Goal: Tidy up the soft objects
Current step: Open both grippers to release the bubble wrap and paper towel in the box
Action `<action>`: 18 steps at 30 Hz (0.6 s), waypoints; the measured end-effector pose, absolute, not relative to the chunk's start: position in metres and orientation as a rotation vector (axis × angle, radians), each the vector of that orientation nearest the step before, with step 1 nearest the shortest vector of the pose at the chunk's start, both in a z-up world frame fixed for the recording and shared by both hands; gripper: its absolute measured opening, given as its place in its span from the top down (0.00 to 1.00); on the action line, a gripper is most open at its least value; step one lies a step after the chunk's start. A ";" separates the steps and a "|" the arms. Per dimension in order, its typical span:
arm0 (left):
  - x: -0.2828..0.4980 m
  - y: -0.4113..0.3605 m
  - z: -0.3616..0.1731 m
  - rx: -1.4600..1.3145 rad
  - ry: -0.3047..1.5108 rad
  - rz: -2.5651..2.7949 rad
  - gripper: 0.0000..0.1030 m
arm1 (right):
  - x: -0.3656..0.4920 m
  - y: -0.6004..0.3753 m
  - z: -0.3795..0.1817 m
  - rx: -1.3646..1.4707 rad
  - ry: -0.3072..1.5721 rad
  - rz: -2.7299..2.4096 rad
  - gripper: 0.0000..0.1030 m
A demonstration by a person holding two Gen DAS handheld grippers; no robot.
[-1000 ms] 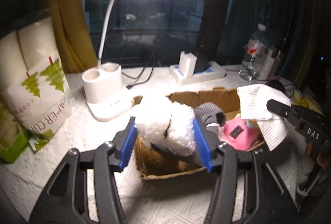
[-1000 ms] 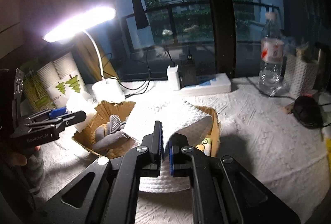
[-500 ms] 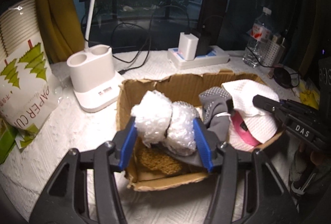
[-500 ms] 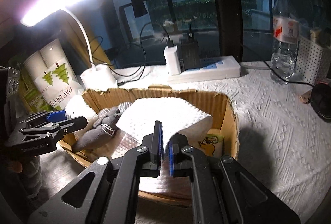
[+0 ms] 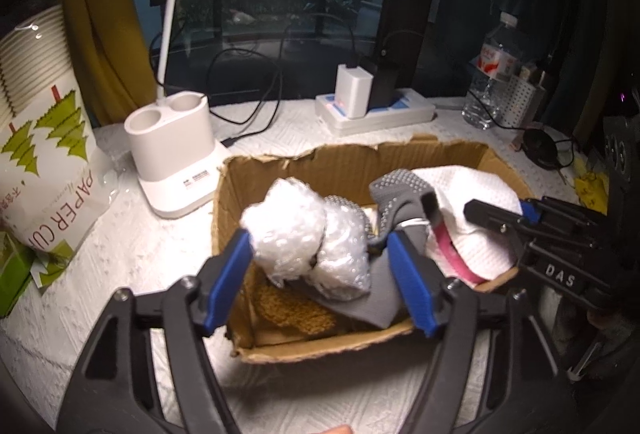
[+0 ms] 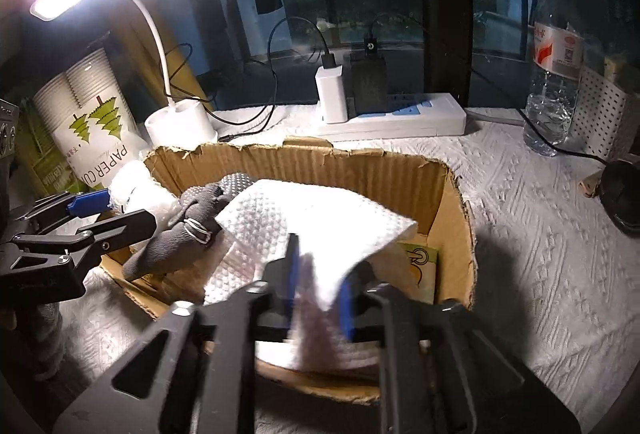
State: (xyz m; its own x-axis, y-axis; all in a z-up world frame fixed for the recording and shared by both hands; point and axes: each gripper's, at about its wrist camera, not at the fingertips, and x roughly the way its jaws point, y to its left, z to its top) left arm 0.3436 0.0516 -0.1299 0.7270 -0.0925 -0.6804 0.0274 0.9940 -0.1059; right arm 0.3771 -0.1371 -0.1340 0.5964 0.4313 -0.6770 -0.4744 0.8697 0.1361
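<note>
Now, through the left wrist camera, our left tongs stand spread about the bubble-wrap bundle, which rests inside the cardboard box upon a grey dotted sock and a brown knitted piece; whether the pads yet touch it we cannot tell, so we should draw straight back. Through the right wrist camera, our right tongs gape partway around the white paper towel draped in that box beside a yellow packet; we should part them fully before lifting.
</note>
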 end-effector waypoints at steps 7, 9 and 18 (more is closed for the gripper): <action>0.331 0.052 -0.118 -0.103 0.723 -0.059 0.16 | 0.368 -0.145 -0.120 -0.055 0.738 0.496 0.53; 0.327 0.052 -0.114 -0.104 0.714 -0.059 0.12 | 0.365 -0.147 -0.116 -0.053 0.732 0.488 0.52; 0.306 0.049 -0.100 -0.121 0.685 -0.069 0.11 | 0.344 -0.153 -0.100 -0.053 0.708 0.472 0.52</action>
State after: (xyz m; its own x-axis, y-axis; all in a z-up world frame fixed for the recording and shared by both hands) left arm 0.3063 0.0491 -0.1001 0.7728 -0.1032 -0.6262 0.0237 0.9907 -0.1341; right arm 0.3442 -0.1531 -0.1004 0.6597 0.3992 -0.6368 -0.4342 0.8940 0.1107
